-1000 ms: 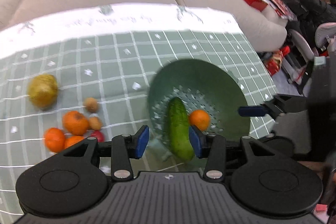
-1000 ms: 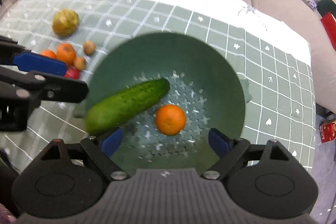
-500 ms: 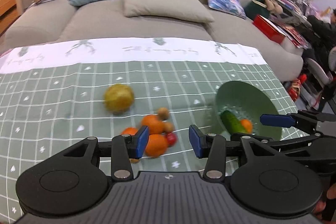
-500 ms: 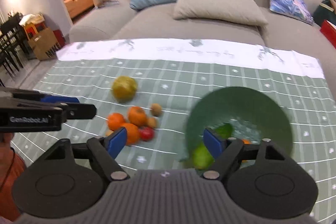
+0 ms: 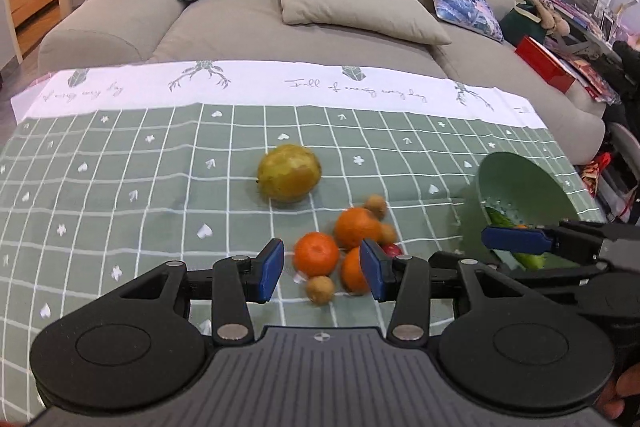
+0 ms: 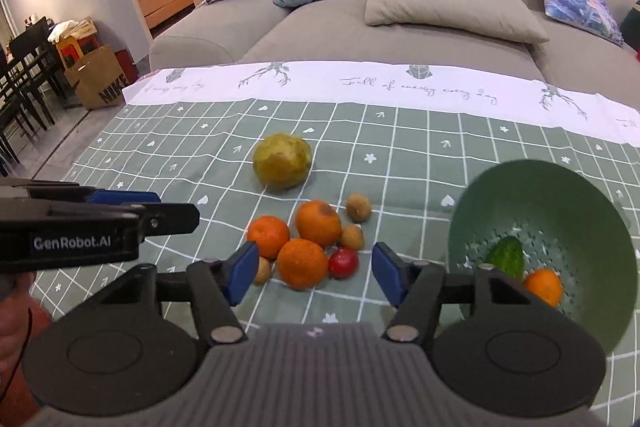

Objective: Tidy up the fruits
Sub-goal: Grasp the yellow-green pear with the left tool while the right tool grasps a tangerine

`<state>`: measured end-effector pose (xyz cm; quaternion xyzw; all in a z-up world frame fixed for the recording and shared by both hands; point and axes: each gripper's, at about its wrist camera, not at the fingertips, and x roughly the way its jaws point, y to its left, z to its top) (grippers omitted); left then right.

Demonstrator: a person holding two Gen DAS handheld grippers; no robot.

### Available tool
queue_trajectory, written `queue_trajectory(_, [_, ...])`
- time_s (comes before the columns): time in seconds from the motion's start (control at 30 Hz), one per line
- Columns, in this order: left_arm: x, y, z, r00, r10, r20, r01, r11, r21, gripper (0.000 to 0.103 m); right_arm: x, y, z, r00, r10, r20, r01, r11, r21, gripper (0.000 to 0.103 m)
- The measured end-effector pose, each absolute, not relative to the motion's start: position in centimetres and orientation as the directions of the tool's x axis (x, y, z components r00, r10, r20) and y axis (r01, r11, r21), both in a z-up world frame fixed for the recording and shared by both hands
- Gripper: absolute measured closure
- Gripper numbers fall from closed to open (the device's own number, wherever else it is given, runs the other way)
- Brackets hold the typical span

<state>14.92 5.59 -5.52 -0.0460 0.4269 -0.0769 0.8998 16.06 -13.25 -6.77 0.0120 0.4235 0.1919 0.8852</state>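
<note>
A green colander bowl (image 6: 560, 195) at the right of the table holds a cucumber (image 6: 506, 255) and an orange (image 6: 544, 285); it also shows in the left wrist view (image 5: 520, 183). A cluster of three oranges (image 6: 318, 223), small brown fruits (image 6: 358, 207) and a small red fruit (image 6: 343, 263) lies mid-table, with a large yellow-green fruit (image 6: 282, 167) behind. My left gripper (image 5: 322, 269) is open and empty above the cluster (image 5: 356, 227). My right gripper (image 6: 314, 271) is open and empty, also facing the cluster.
A green checked tablecloth (image 6: 420, 131) covers the table. A grey sofa (image 6: 400, 39) with cushions stands just behind the far edge. The left gripper's fingers (image 6: 120, 215) reach in from the left in the right wrist view.
Both grippers have pulled back and up from over the bowl and swung left toward the fruit cluster. The cucumber and orange stay in the bowl.
</note>
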Motion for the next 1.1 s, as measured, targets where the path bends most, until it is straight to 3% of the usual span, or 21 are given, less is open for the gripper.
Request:
queue_trajectory(0.5, [21.1,7.1,-9.3,0.589,-0.187,-0.786,0.225,0.972,-0.063,0.044,23.6,-10.6,-11.9,0.462,0.347,-0.816,-0.338,0.920,0.200,0.063])
queue_trajectory(0.63, [22.9,7.2,-10.3,0.572,-0.213,-0.792,0.268,0.961,-0.065,0.030,24.9,-10.0,-13.1,0.430,0.344,-0.835,-0.359,0.913,0.191,0.063])
queue_trajectory(0.83, [25.4,7.0,-11.5,0.542,-0.246,-0.804,0.354,0.934,-0.048,0.027,25.6,-8.9,-14.2,0.396,0.341,-0.853,-0.459,0.877,0.138,0.063])
queue_trajectory(1.1, [28.4,6.4,-13.5,0.491,-0.241,-0.837,0.411,0.911,-0.021,0.025,26.8,-8.4,-14.9,0.349,0.382,-0.855,-0.481,0.857,0.186,0.063])
